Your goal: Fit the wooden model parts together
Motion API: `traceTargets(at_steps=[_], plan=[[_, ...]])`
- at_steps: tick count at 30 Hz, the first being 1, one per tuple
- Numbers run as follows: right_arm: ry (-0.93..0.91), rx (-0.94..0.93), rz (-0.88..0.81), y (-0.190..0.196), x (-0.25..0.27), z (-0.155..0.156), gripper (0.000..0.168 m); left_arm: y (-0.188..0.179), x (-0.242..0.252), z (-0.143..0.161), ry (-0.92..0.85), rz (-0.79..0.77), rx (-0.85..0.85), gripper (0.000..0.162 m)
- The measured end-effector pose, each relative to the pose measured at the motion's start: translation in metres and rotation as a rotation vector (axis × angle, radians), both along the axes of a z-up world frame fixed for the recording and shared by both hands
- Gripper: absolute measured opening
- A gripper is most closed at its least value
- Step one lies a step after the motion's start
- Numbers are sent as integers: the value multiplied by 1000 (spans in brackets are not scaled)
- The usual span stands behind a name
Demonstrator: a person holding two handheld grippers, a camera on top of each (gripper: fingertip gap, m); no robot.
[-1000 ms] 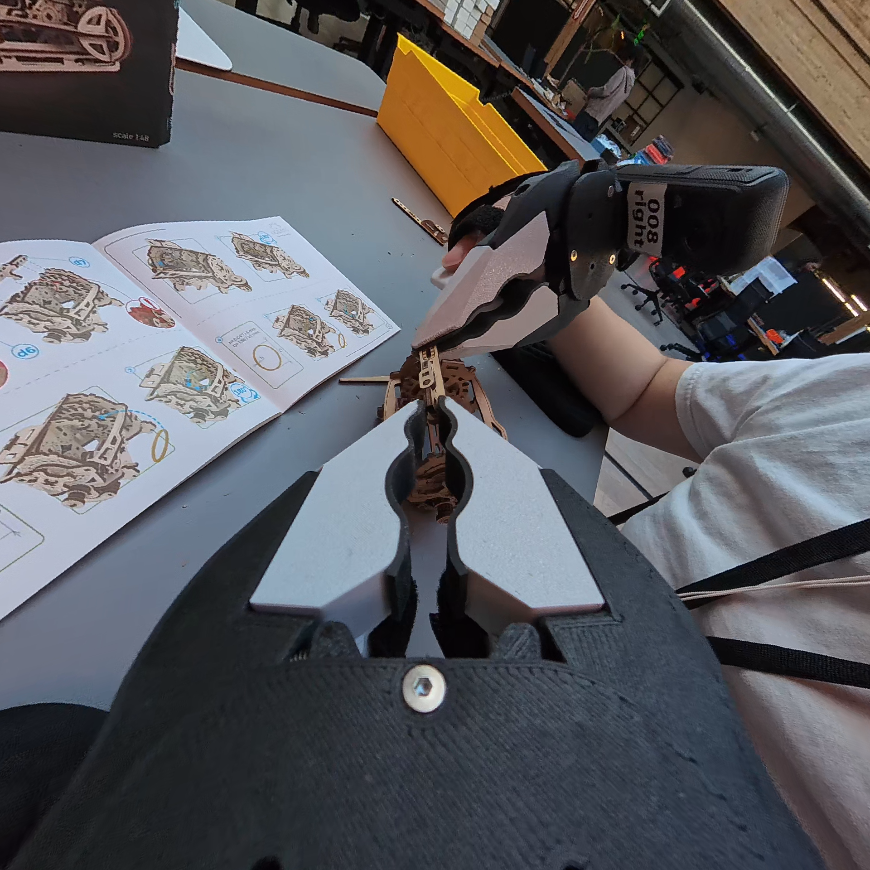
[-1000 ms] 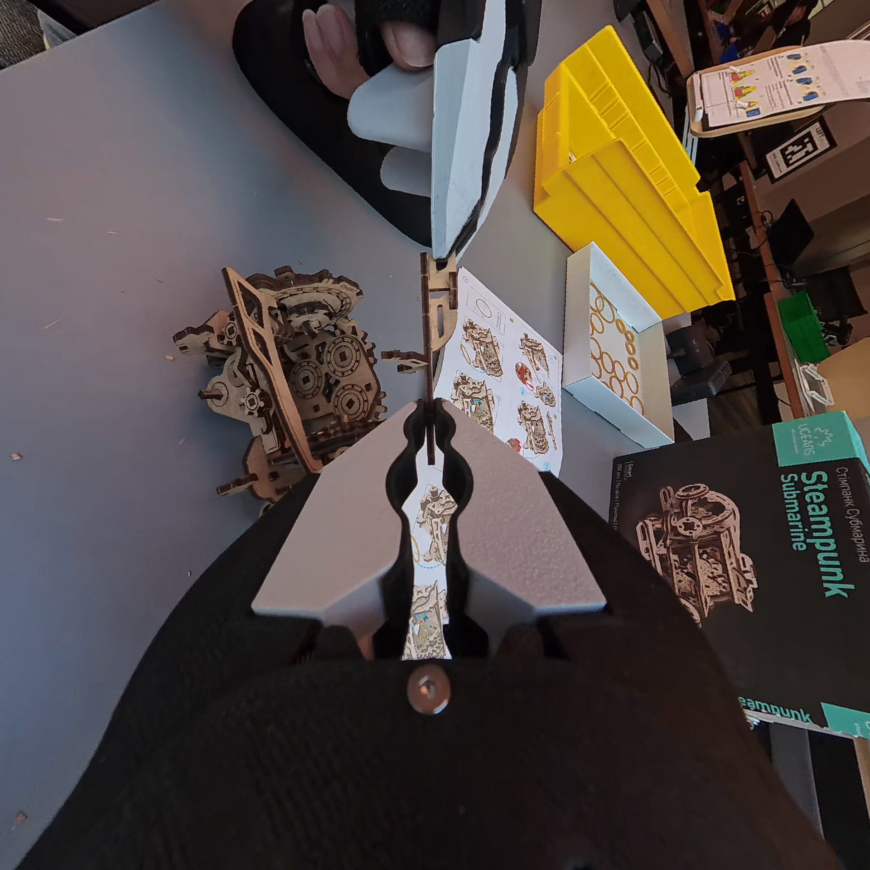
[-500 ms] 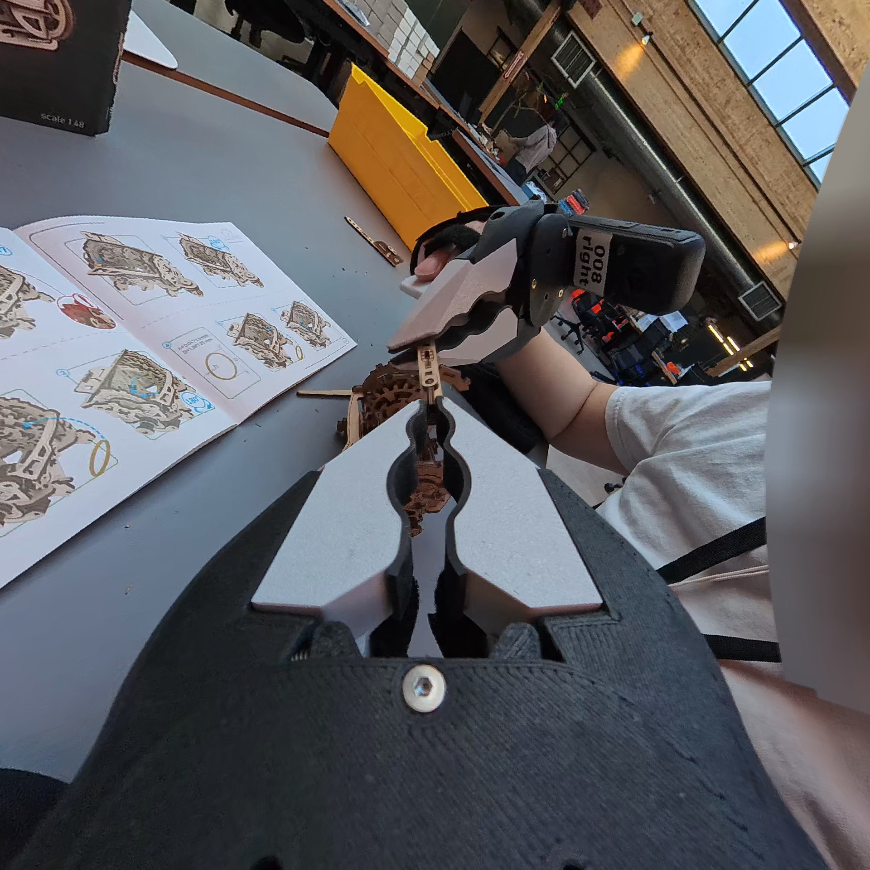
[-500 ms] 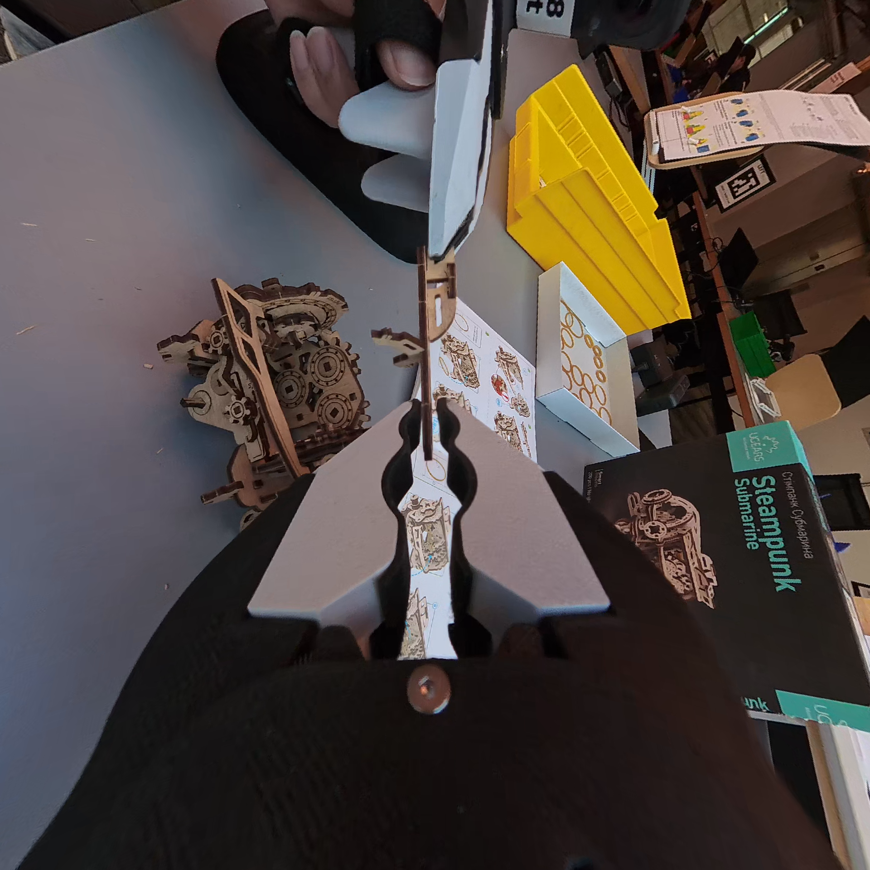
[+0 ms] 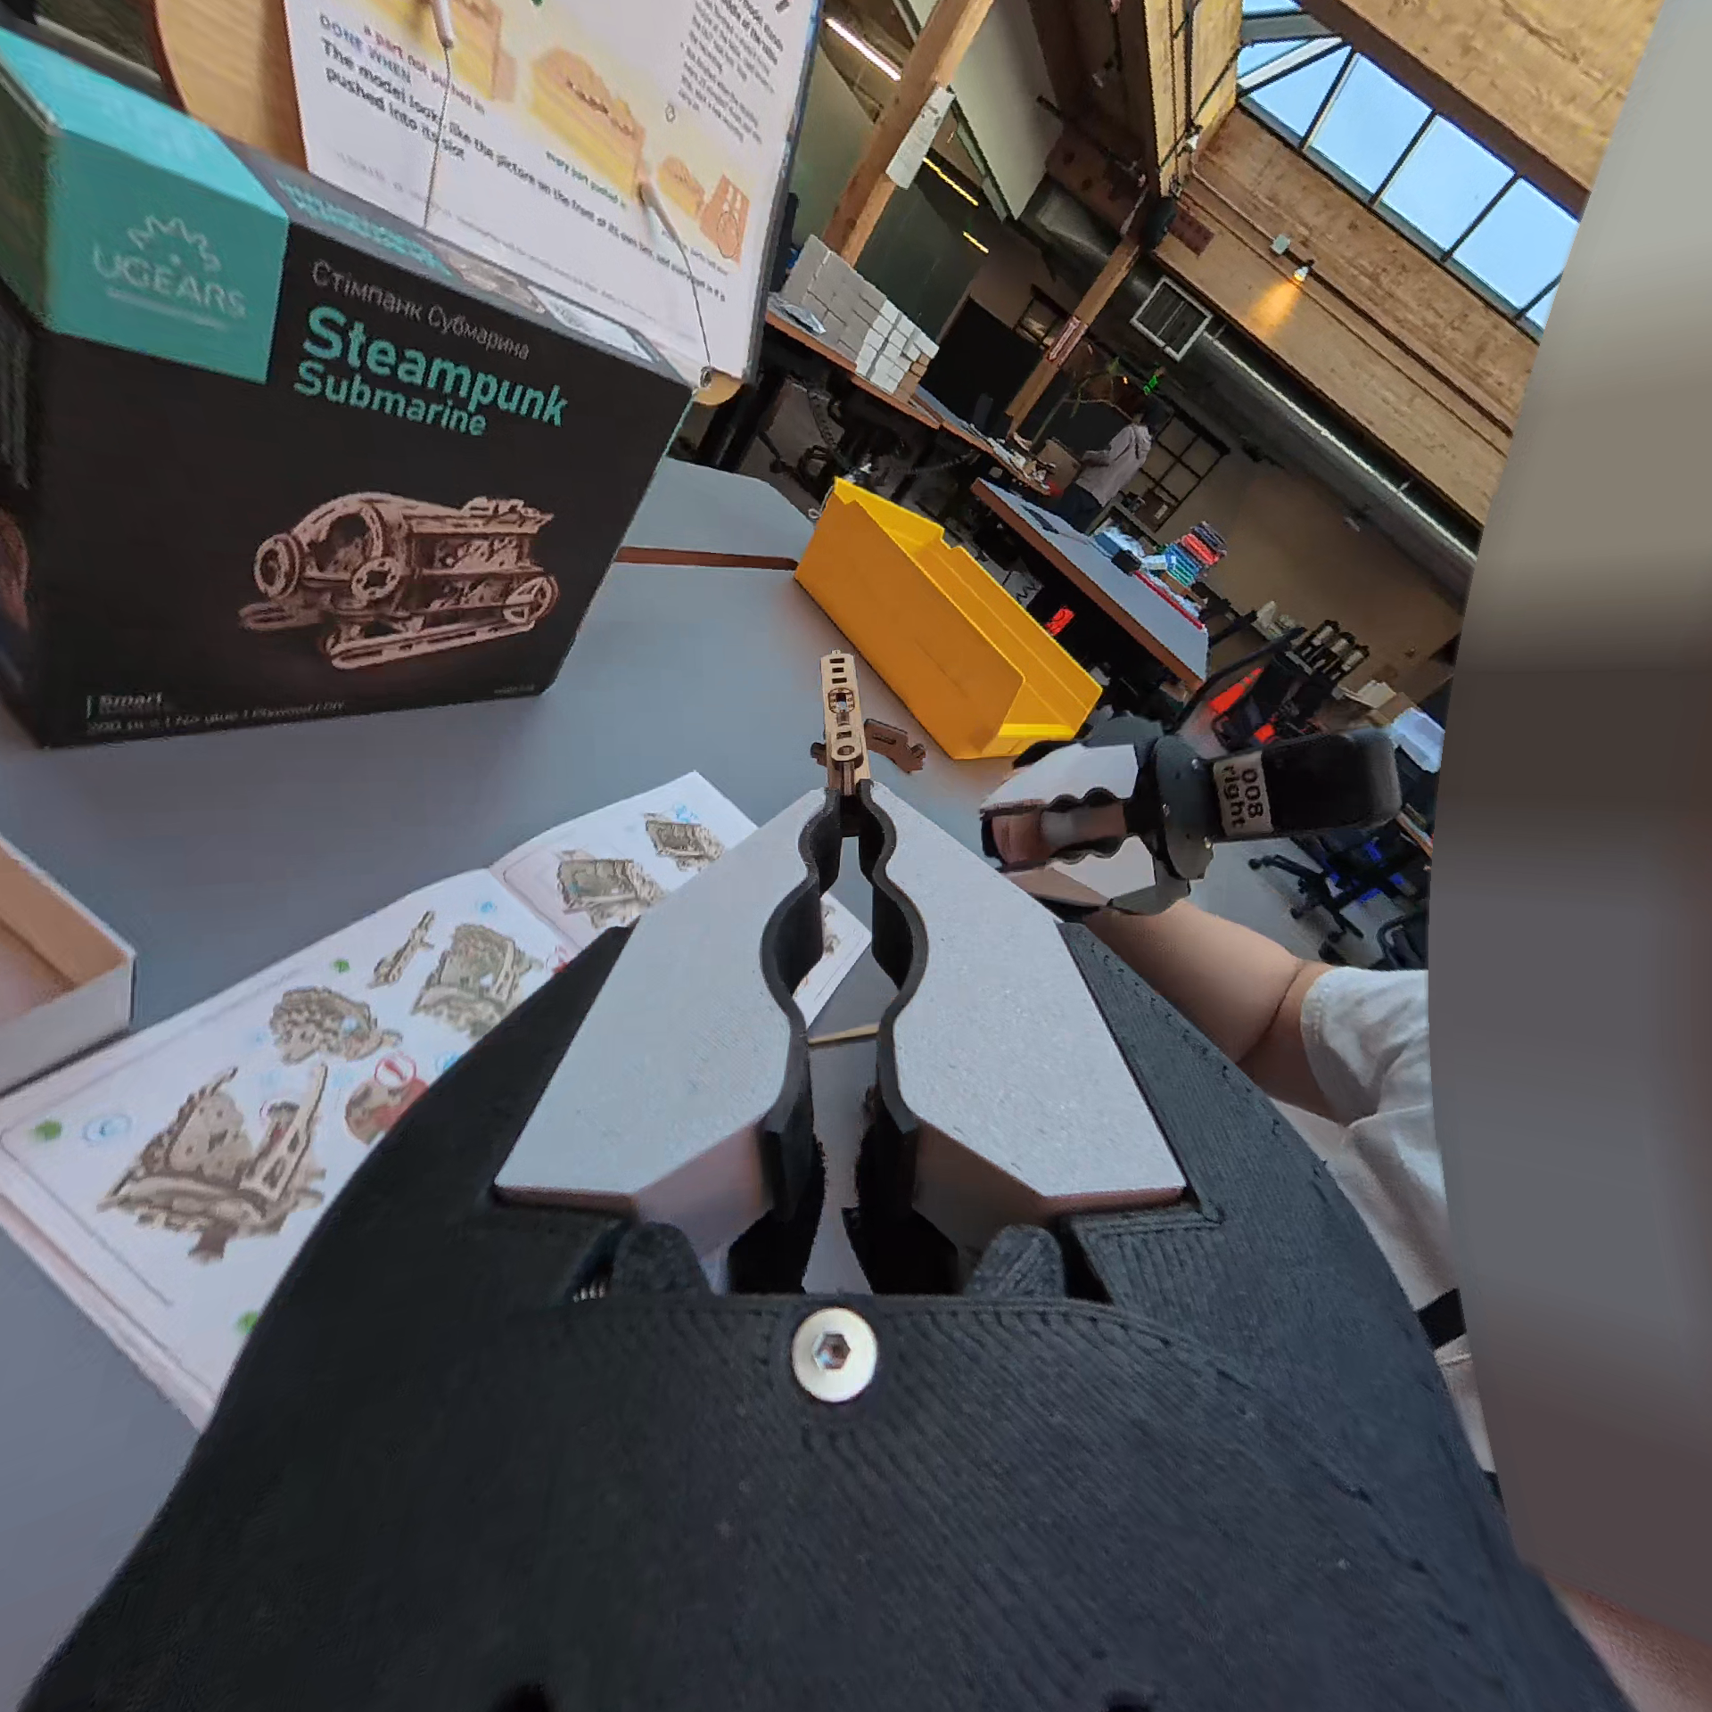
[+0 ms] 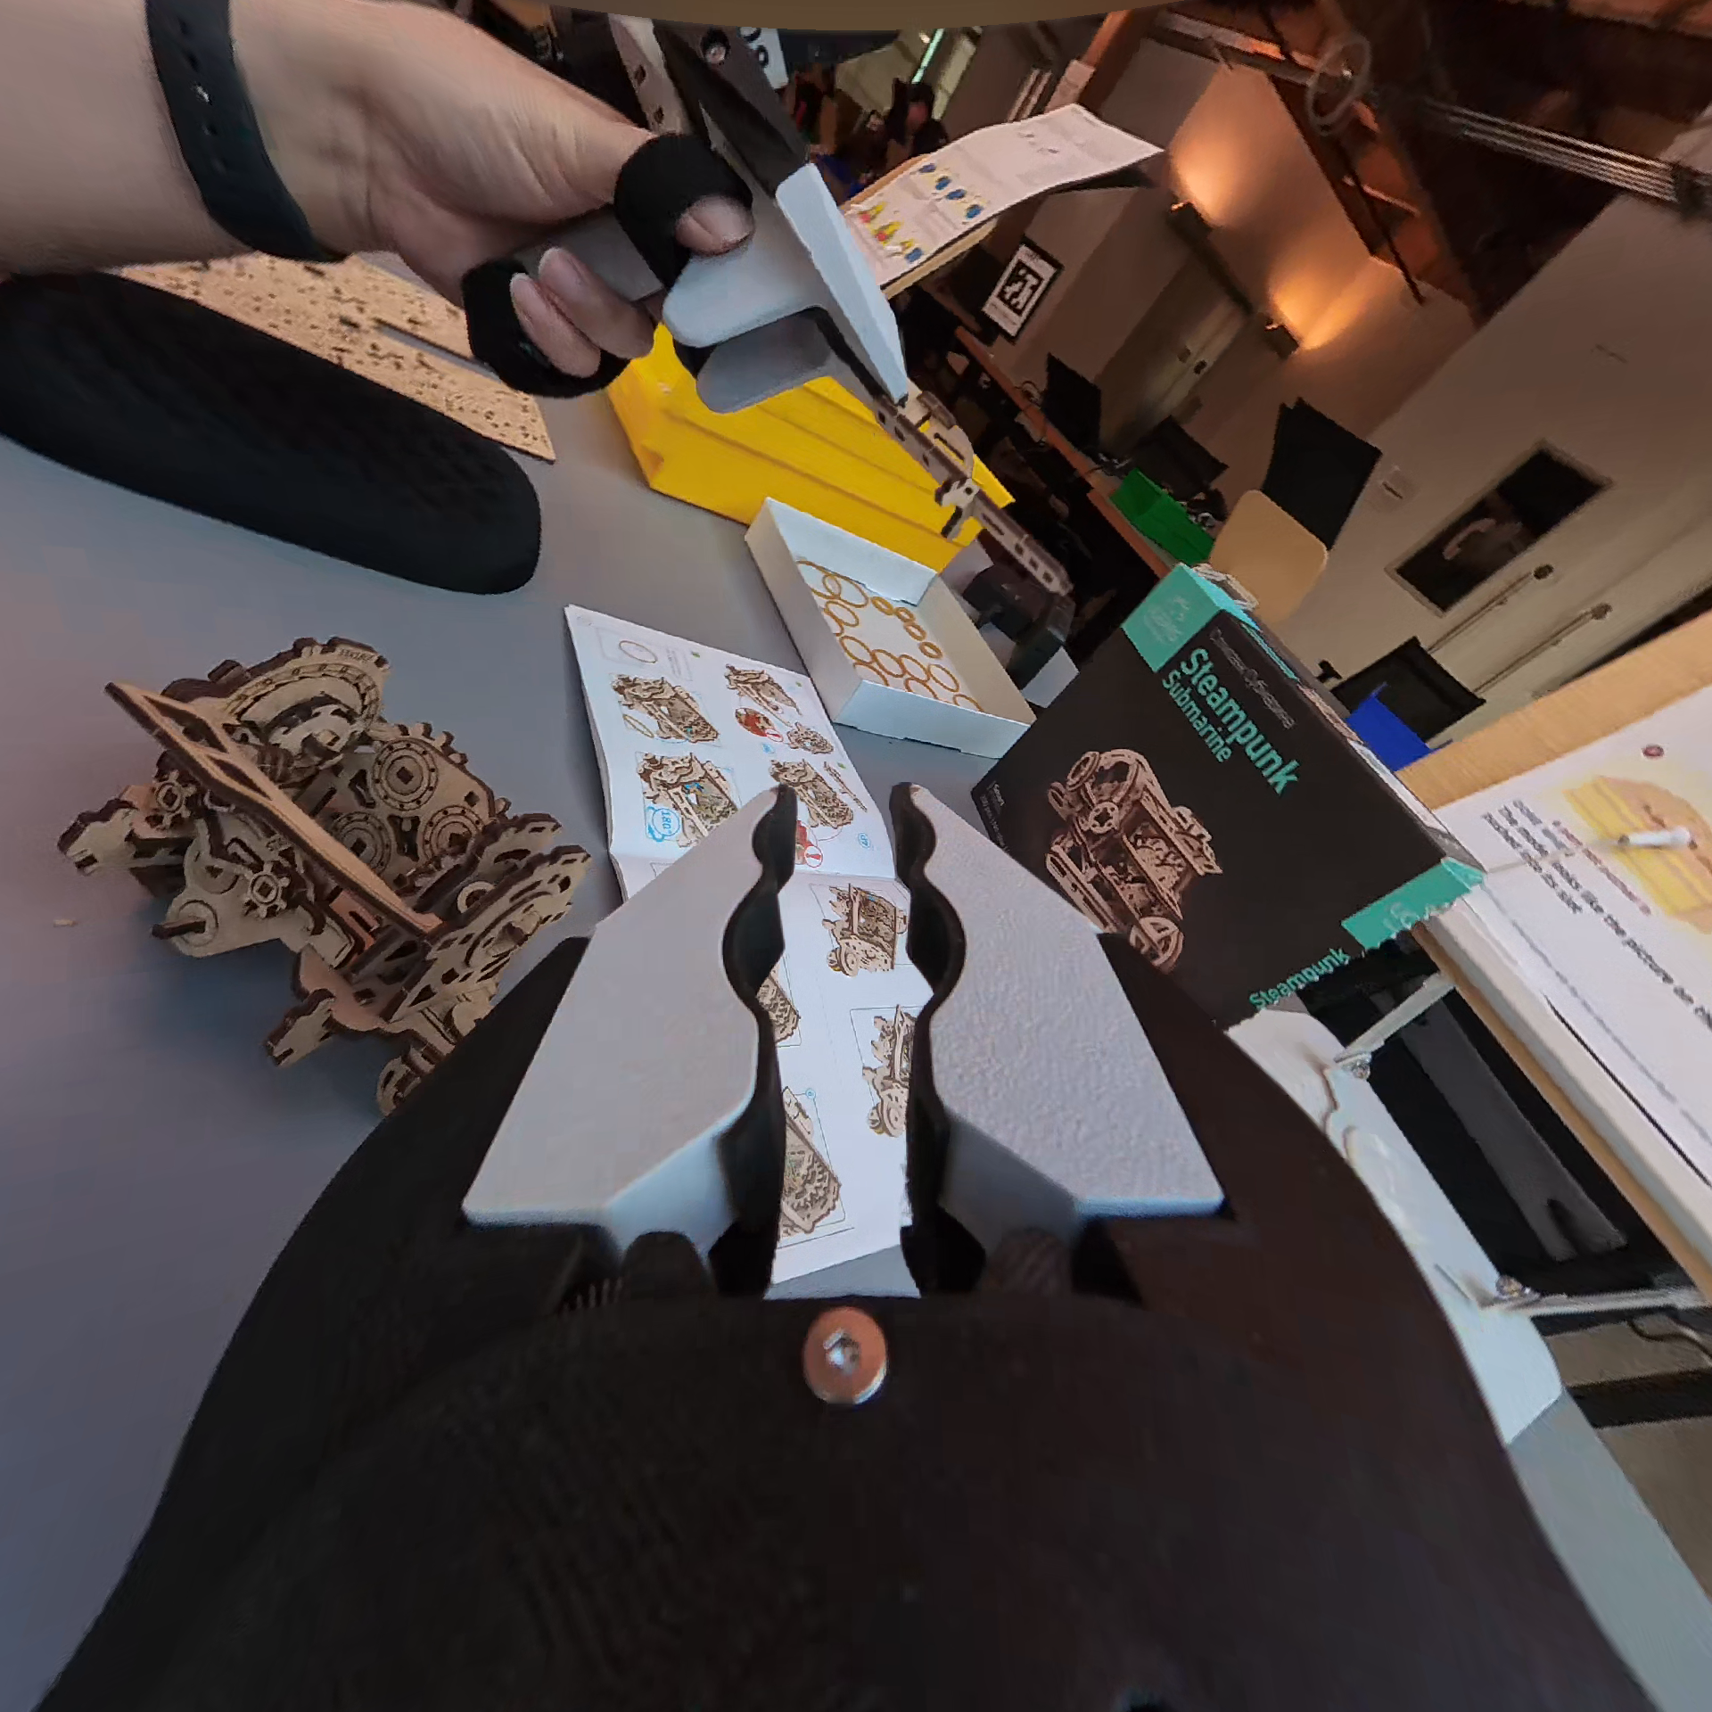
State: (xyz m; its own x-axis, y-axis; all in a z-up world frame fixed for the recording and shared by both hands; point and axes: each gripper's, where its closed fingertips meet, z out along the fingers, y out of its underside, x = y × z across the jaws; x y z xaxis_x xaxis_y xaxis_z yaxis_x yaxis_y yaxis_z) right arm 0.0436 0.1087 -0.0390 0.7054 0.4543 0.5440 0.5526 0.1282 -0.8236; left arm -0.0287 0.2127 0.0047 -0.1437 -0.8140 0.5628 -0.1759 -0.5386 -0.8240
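Two grippers: I hold one in each hand above the grey table [image 6: 111,1158].
Kit box [image 5: 306,519]: dark, upright at the table's far side.
Instruction booklet [image 6: 741,741]: open flat, between the kit box and the model.
Yellow bin [image 5: 936,621]: at the far table edge.
Wooden model [image 6: 315,834]: part-built, on the table to my left in the right wrist view, untouched.
Right gripper [image 6: 843,815]: fingers parted, empty.
Left gripper [image 5: 845,799]: clenched on the wooden strip [image 5: 841,723], raised clear of the table, well apart from the model.
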Motion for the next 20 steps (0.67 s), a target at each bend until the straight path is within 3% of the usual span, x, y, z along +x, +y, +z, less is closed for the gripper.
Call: traceTargets(at_steps=[3, 6, 12, 20], plan=[[70, 10, -38, 4, 9, -3, 19, 4, 26, 2, -27, -56, -22, 0], [123, -17, -52, 12, 13, -13, 19, 8, 37, -14, -30, -68, -45, 0], [188, -77, -81, 24, 26, -22, 19, 29, 27, -38, -50, 24, -181, 0], [258, -102, -109, 23, 46, -22, 19, 41, 29, -71, 86, 115, -153, 1]])
